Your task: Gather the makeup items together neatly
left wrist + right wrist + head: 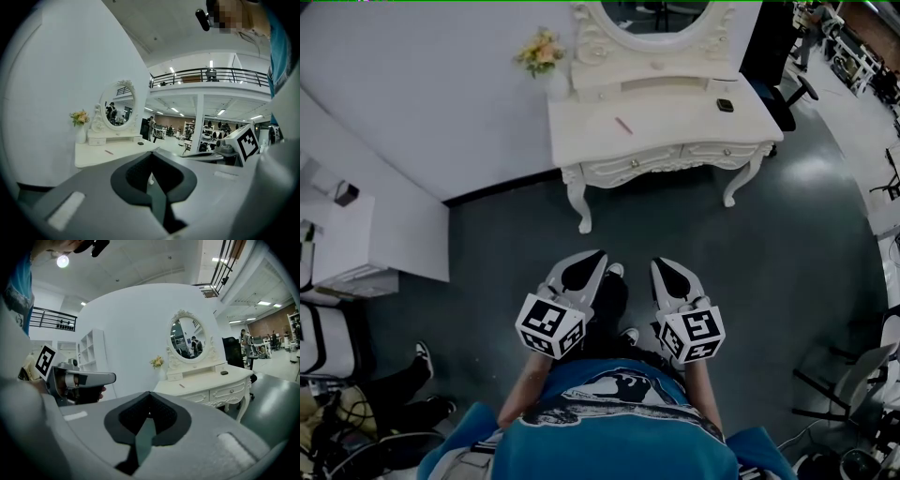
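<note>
A white dressing table (675, 127) with an oval mirror (656, 19) stands across the dark floor, well ahead of me. On its top lie a thin pink stick (623, 125) and a small dark compact (725, 105); the stick (182, 386) and the compact (224, 373) also show in the right gripper view. The left gripper (598, 253) and right gripper (657, 262) hang side by side in front of my body, far short of the table. Both are shut and hold nothing. From the left gripper (151, 154) the table (93, 157) is small and distant.
A vase of flowers (542, 54) stands at the table's back left corner. A dark office chair (787, 98) is right of the table. White shelving (337, 234) lines the left wall. Another person's shoes (422, 356) are at lower left, and chairs (853, 375) at the right edge.
</note>
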The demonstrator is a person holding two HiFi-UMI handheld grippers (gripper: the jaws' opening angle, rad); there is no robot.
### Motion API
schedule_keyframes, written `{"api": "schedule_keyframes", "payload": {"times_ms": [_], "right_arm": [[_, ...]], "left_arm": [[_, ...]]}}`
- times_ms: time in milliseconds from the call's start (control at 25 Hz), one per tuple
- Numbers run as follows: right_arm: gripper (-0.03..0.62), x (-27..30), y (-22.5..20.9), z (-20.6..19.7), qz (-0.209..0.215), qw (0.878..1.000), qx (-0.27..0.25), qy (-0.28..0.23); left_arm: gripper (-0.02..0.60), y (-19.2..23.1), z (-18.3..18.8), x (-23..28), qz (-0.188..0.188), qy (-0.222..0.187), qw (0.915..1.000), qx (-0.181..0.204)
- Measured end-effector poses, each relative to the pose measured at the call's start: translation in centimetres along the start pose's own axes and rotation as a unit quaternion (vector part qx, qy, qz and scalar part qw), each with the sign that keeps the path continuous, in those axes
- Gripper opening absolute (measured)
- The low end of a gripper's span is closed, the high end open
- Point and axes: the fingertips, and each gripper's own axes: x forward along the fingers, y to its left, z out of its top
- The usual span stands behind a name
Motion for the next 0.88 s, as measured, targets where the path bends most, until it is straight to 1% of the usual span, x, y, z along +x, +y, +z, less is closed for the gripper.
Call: {"api": "schedule_keyframes", "payload": {"times_ms": [120, 240, 400, 520, 680, 880], "right_arm": [[0.003, 0.7, -1.0, 0.4, -0.003, 1.000, 0.004, -0.002], [0.003, 1.4, -2.4, 1.1, -0.014, 1.000, 0.009, -0.006], [0.003, 2.5, -5.3, 1.6, -0.037, 0.999, 0.015, -0.001], [0.003, 3.9, -7.4, 2.2, -0.050, 0.998, 0.024, 0.001], [0.003, 7.1, -9.5, 3.3, -0.057, 0.998, 0.041, 0.006], [0.003, 12.5, -11.0, 5.2, -0.050, 0.998, 0.033, 0.016]], "left_arm": [[0.011, 0.3, 0.2, 1.3, -0.006, 0.007, 1.0000, 0.003], [0.011, 0.6, 0.6, 3.3, -0.022, 0.008, 0.9997, 0.002], [0.011, 1.4, 1.1, 6.7, -0.045, 0.009, 0.9989, -0.009], [0.011, 2.5, 1.5, 8.9, -0.051, 0.012, 0.9986, -0.008], [0.011, 5.4, 1.7, 11.3, -0.050, 0.028, 0.9984, -0.002], [0.011, 10.8, 3.3, 14.4, -0.039, 0.033, 0.9987, 0.000]]}}
